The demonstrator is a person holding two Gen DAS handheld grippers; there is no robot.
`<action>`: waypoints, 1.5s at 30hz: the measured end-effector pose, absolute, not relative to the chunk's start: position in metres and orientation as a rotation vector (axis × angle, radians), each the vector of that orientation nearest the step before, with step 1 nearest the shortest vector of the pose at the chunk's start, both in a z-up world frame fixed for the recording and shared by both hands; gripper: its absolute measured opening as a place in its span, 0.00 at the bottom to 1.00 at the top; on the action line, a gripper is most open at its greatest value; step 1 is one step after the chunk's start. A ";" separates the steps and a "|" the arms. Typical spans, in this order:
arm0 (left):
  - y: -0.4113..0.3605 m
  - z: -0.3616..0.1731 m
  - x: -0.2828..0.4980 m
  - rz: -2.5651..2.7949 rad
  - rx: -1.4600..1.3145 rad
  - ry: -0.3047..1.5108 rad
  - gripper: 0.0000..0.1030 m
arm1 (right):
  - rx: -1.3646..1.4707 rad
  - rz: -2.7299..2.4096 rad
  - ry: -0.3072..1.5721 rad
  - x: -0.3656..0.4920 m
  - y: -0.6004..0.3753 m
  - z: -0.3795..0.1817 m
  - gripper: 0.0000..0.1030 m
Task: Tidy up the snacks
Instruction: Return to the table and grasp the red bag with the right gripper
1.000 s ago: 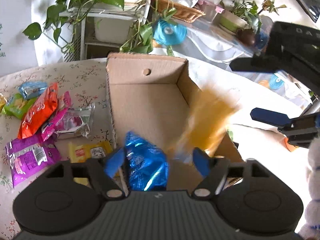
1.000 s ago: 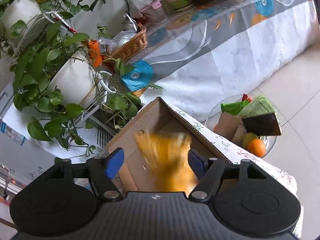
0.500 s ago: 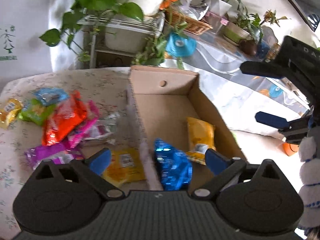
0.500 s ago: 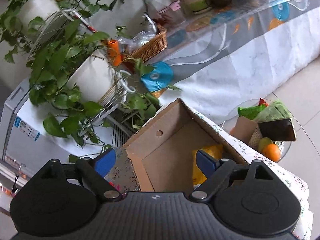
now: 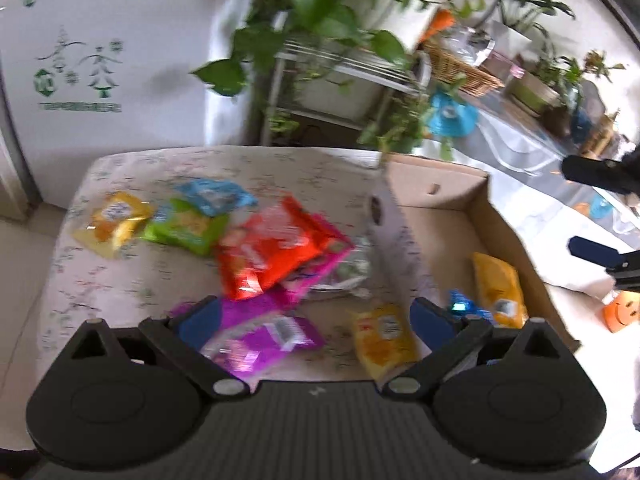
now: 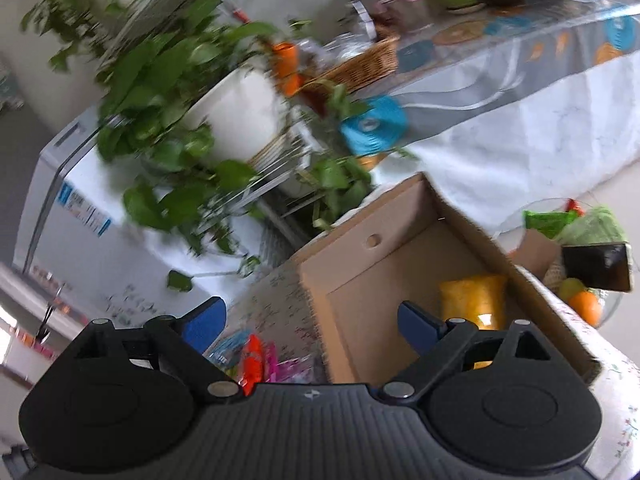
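A cardboard box stands on the right of a floral-cloth table and holds a yellow snack bag and a blue foil bag. It also shows in the right wrist view with the yellow bag. Several snack bags lie left of the box: orange, purple, yellow, green. My left gripper is open and empty above the purple and yellow bags. My right gripper is open and empty over the box's left wall.
Potted plants on a metal rack stand behind the table. A long table with a patterned cloth runs to the right. A glass bowl of fruit and bags sits on the floor beside the box. A white appliance stands at left.
Both grippers let their bags drop into the box and opened wide. My left gripper swung left over the loose snacks. My right gripper pulled back and turned left.
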State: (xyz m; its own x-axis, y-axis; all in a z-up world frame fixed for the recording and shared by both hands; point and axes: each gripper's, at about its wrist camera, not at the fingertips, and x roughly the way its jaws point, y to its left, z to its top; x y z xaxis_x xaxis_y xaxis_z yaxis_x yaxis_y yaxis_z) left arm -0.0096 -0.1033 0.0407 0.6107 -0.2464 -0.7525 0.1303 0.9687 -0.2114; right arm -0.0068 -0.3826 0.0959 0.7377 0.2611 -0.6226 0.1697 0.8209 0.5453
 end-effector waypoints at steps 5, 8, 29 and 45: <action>-0.084 0.024 -0.009 -0.180 -0.084 0.900 0.97 | 0.606 0.133 0.783 0.000 -0.363 0.091 0.95; -0.077 0.012 -0.009 -0.176 -0.074 0.913 0.97 | 0.627 0.180 0.814 0.006 -0.352 0.084 0.95; -0.082 -0.039 0.018 -0.154 -0.108 0.913 0.97 | 0.503 0.316 0.889 0.039 -0.275 0.060 0.85; -0.046 -0.062 0.019 -0.078 -0.128 0.923 0.98 | 0.353 0.311 0.980 0.087 -0.238 0.009 0.55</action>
